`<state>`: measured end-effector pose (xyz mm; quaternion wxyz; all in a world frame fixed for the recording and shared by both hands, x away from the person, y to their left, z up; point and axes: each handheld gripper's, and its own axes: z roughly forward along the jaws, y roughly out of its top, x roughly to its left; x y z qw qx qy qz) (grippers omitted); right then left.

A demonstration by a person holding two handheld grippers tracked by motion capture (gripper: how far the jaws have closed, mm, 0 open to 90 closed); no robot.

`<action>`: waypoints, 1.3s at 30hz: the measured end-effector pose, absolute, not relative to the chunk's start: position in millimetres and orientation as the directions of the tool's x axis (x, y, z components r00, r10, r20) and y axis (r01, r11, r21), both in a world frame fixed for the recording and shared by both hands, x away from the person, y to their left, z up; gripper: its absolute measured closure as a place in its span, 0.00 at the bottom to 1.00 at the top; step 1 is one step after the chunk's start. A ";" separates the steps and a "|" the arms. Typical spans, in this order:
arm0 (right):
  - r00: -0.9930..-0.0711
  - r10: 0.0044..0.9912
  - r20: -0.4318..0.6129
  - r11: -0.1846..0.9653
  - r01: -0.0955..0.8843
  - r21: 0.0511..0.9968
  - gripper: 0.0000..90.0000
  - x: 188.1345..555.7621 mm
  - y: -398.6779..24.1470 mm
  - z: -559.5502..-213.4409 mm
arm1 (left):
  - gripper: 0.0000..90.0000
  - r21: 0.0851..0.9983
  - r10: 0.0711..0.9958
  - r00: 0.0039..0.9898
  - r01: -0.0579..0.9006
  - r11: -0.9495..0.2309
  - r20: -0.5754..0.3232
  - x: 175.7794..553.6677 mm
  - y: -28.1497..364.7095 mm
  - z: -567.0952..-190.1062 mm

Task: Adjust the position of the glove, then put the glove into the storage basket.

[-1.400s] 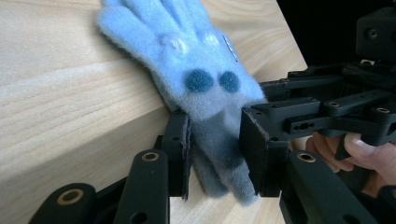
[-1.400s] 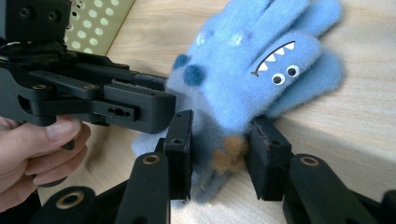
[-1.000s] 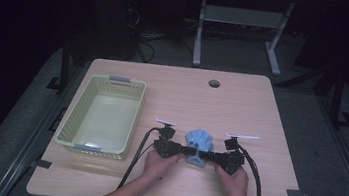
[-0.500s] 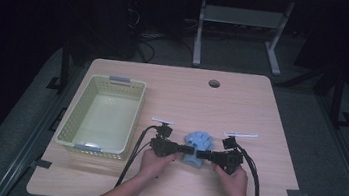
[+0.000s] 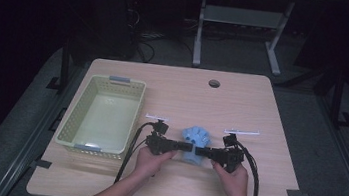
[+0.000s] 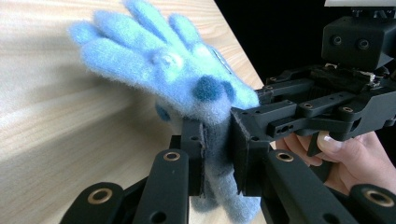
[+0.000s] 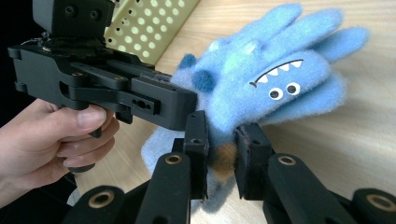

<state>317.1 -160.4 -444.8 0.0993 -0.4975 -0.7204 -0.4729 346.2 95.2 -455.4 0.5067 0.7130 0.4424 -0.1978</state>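
A fuzzy blue glove (image 5: 197, 137) with a monster face lies near the front middle of the wooden table (image 5: 261, 113). My left gripper (image 5: 179, 147) comes at it from the left and is shut on its cuff. My right gripper (image 5: 197, 151) grips the same cuff from the right. Both pairs of jaws have just been closing with the glove between them. In the left gripper view the pads (image 6: 195, 154) pinch the cuff below the glove (image 6: 159, 65), whose fingers point away. The right gripper view has the glove's face (image 7: 275, 84) above my right gripper (image 7: 222, 156).
A pale yellow perforated basket (image 5: 72, 110) stands at the left of the table, close to the left hand. A cable hole (image 5: 214, 83) sits near the far edge. Black cables trail from both grippers towards the front edge. The floor and a desk frame beyond are dark.
Both grippers have tightened on the glove's cuff and risen slightly with it. The basket has not moved.
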 end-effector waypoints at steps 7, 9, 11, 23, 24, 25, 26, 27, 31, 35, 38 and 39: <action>-0.507 0.614 0.605 0.063 0.795 0.603 0.85 318.0 -155.8 -434.0 | 0.85 0.569 0.433 0.548 0.817 -0.092 -0.716 345.1 101.7 -443.0; -0.511 0.612 0.603 0.066 0.793 0.606 0.85 318.8 -153.5 -429.8 | 0.85 0.570 0.427 0.547 0.817 -0.085 -0.720 345.5 104.4 -439.5; -0.527 0.611 0.591 0.074 0.781 0.620 0.85 320.2 -151.0 -424.1 | 0.85 0.575 0.424 0.551 0.814 -0.082 -0.719 346.3 107.5 -435.3; -0.568 0.604 0.559 0.109 0.754 0.648 0.85 329.0 -133.4 -402.3 | 0.85 0.601 0.430 0.567 0.796 -0.068 -0.702 349.6 125.0 -416.9; -0.570 0.602 0.559 0.112 0.754 0.647 0.85 329.8 -131.8 -401.0 | 0.85 0.599 0.430 0.564 0.798 -0.063 -0.705 349.7 126.4 -416.2; -0.572 0.600 0.559 0.114 0.753 0.648 0.85 330.4 -130.4 -400.2 | 0.85 0.600 0.430 0.564 0.798 -0.062 -0.705 350.1 127.9 -415.7; -0.569 0.604 0.558 0.117 0.756 0.644 0.85 331.1 -128.7 -399.1 | 0.85 0.603 0.429 0.568 0.795 -0.065 -0.702 350.6 129.6 -415.3; -0.573 0.603 0.555 0.124 0.755 0.644 0.85 331.5 -127.3 -397.7 | 0.85 0.599 0.430 0.560 0.799 -0.055 -0.708 350.3 130.6 -414.3; -0.586 0.600 0.545 0.136 0.745 0.653 0.85 334.3 -120.8 -392.0 | 0.85 0.613 0.431 0.572 0.788 -0.052 -0.698 351.3 137.9 -410.0; -0.590 0.591 0.550 0.139 0.746 0.651 0.86 335.5 -112.6 -387.2 | 0.85 0.621 0.435 0.577 0.782 -0.050 -0.691 350.0 147.3 -405.1; -0.605 0.583 0.542 0.152 0.737 0.659 0.86 337.3 -106.3 -383.8 | 0.85 0.626 0.437 0.579 0.779 -0.045 -0.688 349.5 153.7 -401.5; -0.611 0.581 0.538 0.157 0.733 0.662 0.86 338.0 -103.8 -382.3 | 0.85 0.628 0.437 0.580 0.777 -0.043 -0.688 349.3 156.2 -400.2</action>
